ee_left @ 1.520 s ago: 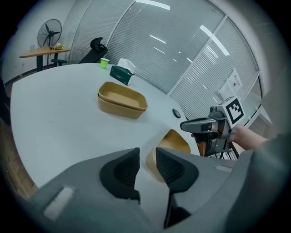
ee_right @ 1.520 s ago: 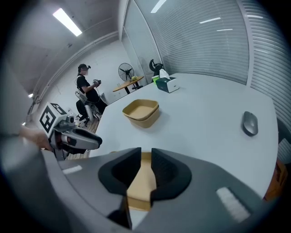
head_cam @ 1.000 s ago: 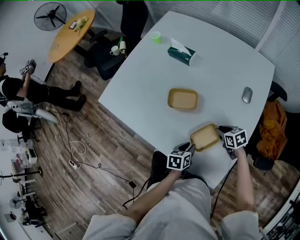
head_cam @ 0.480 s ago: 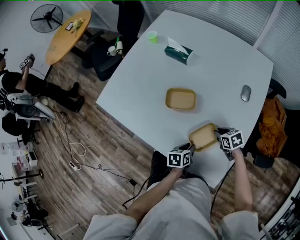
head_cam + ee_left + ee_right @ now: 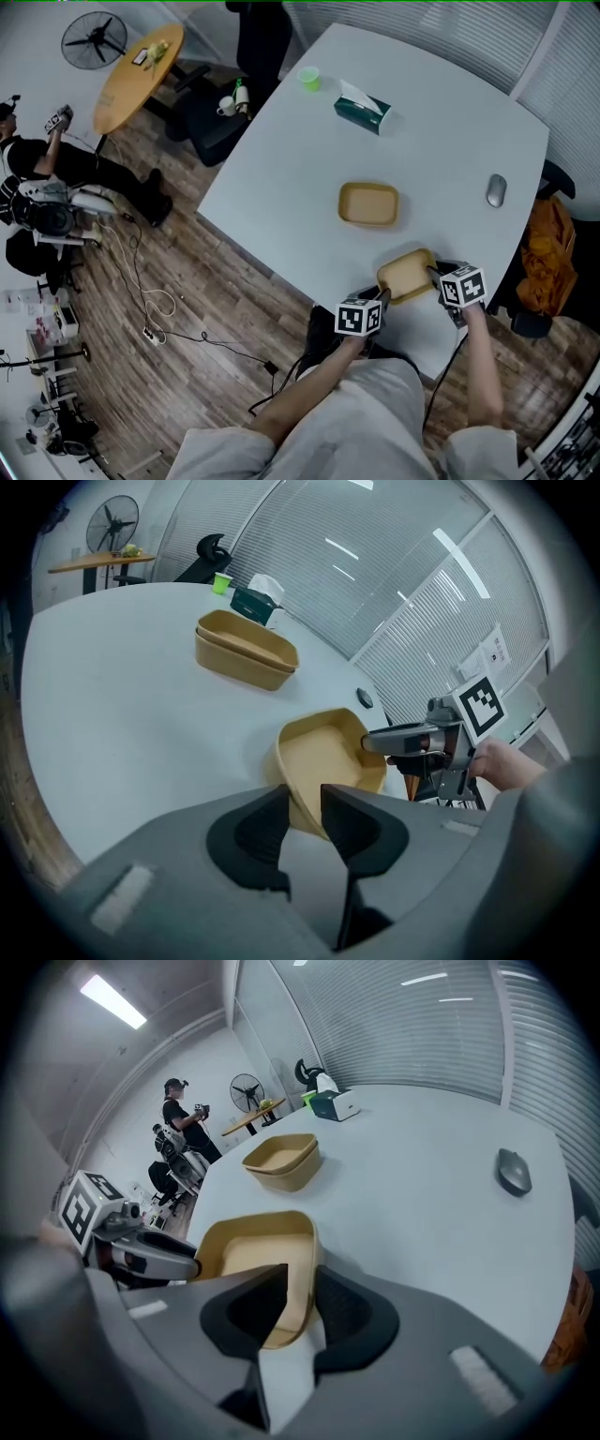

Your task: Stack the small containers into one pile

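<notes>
A: Tan container [image 5: 408,274], one item. Location: near edge of white table [image 5: 281,169], tilted, between both grippers. Pile [image 5: 368,204]: mid-table, well apart.
B: Jaws?
A: Left gripper [image 5: 305,799]: clamped on one end wall. Right gripper [image 5: 300,1279]: just been opening, opposite wall apparently slack between its pads.
B: Handling note?
A: Confirm the left hold is firm before the right lets go fully. Carry level, square long sides over the pile, lower straight to nest.

Left gripper [image 5: 382,296] clamped; right gripper [image 5: 435,273] just opening
</notes>
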The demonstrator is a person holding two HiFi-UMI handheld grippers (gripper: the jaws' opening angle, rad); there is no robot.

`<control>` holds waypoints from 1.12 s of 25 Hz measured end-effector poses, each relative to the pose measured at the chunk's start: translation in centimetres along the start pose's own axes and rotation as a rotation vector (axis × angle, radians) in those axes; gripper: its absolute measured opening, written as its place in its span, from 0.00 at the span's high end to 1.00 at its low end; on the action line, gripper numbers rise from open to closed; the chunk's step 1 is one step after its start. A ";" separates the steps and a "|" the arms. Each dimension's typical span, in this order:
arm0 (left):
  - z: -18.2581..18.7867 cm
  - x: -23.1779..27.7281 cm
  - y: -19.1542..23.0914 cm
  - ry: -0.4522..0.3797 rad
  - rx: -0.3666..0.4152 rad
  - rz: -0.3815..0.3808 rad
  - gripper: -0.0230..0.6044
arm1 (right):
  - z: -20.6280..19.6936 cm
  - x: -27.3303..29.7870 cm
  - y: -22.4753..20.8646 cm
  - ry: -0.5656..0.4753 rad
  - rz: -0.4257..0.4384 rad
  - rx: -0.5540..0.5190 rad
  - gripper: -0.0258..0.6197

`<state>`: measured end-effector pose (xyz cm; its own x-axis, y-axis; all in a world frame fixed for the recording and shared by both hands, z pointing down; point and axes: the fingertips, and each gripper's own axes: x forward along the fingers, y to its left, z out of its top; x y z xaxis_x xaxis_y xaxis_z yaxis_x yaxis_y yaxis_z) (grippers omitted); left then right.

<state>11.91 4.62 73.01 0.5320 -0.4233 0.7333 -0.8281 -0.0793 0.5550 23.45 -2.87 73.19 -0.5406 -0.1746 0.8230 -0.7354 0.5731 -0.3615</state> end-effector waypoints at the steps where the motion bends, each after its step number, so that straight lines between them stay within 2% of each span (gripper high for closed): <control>1: 0.3 -0.2 0.3 0.000 0.007 0.001 0.79 | 0.3 0.1 0.3 -0.001 0.000 -0.002 0.82; 7: 2.6 -1.9 1.7 -0.009 0.093 0.012 0.79 | 2.5 0.6 1.9 -0.021 -0.002 0.018 0.81; 16: 7.2 -4.0 4.4 -0.031 0.151 0.010 0.79 | 5.8 1.6 3.8 -0.057 0.027 0.103 0.82; 23: 10.7 -5.6 5.6 -0.047 0.181 -0.016 0.78 | 8.6 1.2 5.2 -0.079 0.007 0.088 0.82; 28: 13.4 -6.5 6.4 -0.064 0.209 -0.035 0.78 | 10.6 1.2 5.9 -0.125 0.019 0.123 0.82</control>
<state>0.78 -5.24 66.48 0.5544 -0.4728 0.6849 -0.8314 -0.2779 0.4811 14.15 -8.19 67.41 -0.5957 -0.2669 0.7576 -0.7649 0.4765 -0.4335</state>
